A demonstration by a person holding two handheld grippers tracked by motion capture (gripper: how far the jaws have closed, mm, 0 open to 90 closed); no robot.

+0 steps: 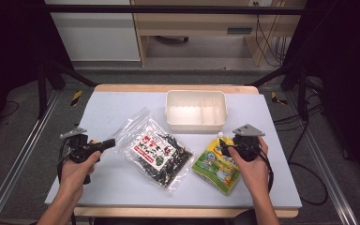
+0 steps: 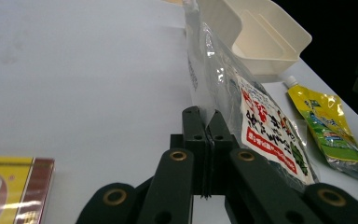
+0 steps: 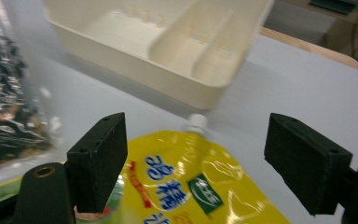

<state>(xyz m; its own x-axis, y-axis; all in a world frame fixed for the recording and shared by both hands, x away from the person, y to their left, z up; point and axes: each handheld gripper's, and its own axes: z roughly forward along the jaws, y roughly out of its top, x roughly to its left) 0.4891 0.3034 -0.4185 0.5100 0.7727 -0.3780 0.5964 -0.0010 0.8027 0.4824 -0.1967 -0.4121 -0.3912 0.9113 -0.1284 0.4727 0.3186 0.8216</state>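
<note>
Two tongs work over the bench point(image 1: 122, 101): left tongs point(image 1: 108, 142) clenched beside one seaweed bag point(image 1: 155, 152), right tongs point(image 1: 223, 146) over one yellow pouch point(image 1: 214, 165) near the front edge. One white tray point(image 1: 196, 123) sits toward the far edge.

Left tongs point(image 2: 206, 122) pinch the seaweed bag's point(image 2: 265, 133) clear edge.

Right tongs point(image 3: 205, 158) spread wide above the yellow pouch point(image 3: 191, 186).

With the cream tray point(image 1: 196, 109) as landmark, the left gripper point(image 1: 108, 142) sits well to its near left, jaws pressed together and pointing rightward, while the right gripper point(image 1: 223, 146) hovers just near of its right end, jaws spread wide, each held by one hand
</note>
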